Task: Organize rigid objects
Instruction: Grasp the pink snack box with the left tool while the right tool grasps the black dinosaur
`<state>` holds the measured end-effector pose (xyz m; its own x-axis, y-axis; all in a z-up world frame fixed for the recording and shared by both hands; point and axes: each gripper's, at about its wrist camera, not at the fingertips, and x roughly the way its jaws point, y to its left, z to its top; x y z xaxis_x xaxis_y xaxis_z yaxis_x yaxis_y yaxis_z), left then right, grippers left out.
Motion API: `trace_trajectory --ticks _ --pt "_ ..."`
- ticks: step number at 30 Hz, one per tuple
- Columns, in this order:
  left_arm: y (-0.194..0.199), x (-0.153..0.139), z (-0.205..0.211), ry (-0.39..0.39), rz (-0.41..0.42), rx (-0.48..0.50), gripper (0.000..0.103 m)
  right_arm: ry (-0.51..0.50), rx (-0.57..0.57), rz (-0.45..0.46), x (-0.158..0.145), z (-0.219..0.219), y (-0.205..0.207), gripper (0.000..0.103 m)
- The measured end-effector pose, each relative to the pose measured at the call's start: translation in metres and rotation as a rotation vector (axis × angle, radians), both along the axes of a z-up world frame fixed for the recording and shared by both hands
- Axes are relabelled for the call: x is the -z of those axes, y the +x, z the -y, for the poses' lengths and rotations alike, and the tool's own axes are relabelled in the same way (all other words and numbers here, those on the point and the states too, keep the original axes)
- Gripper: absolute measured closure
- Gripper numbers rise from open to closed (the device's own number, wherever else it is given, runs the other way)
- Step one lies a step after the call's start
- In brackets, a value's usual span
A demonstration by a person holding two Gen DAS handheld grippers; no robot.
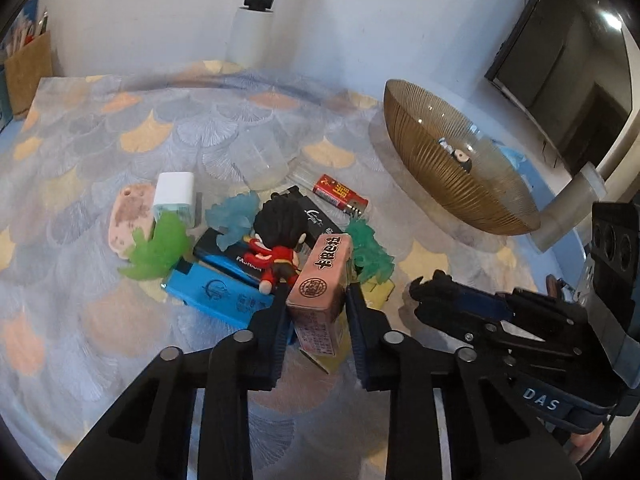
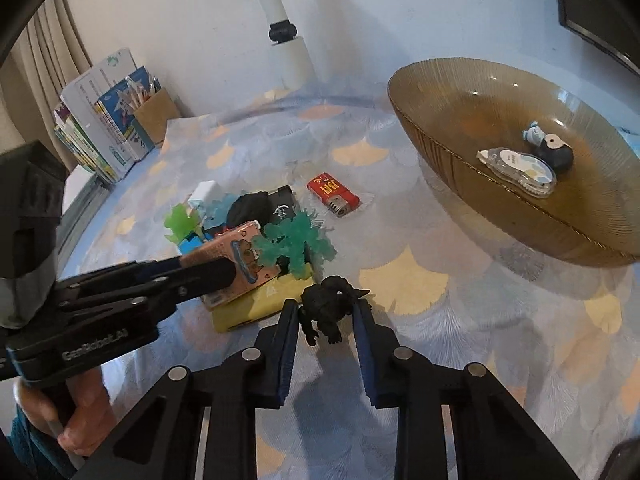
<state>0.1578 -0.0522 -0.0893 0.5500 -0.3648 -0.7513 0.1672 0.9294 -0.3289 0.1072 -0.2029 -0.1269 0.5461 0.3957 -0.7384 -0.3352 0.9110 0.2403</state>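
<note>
Clutter (image 1: 256,240) beside amber bowl (image 1: 448,168)

We see a plain white wall (image 2: 400,8) behind a table under a blue cloth (image 2: 460,320) with fan patterns. A beige curtain (image 2: 44,48) hangs left; books (image 2: 104,128) lean nearby. A dark screen (image 1: 560,72), perhaps a television, stands right.

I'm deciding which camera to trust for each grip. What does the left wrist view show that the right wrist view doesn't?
Only the left wrist view shows the left gripper head-on, shut on the pink box, plus the red-clothed figurine.

Only the right wrist view shows the right gripper shut on the black figurine, the correction tape in the bowl, and the books.

Both show the amber bowl, red lighter and patterned tablecloth.
</note>
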Motion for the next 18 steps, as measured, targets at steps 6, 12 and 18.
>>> trace_trajectory --ticks 6,12,18 --pt "-0.036 -0.013 -0.017 -0.047 0.031 -0.05 0.088 0.031 -0.008 0.044 -0.022 0.005 -0.029 0.076" --pt "-0.076 0.006 -0.059 -0.084 -0.045 -0.116 0.082 0.033 -0.034 0.029 -0.025 0.001 -0.051 0.076" --pt "-0.082 0.004 -0.063 0.118 -0.012 -0.105 0.054 -0.032 -0.02 -0.048 -0.01 -0.003 -0.049 0.076"
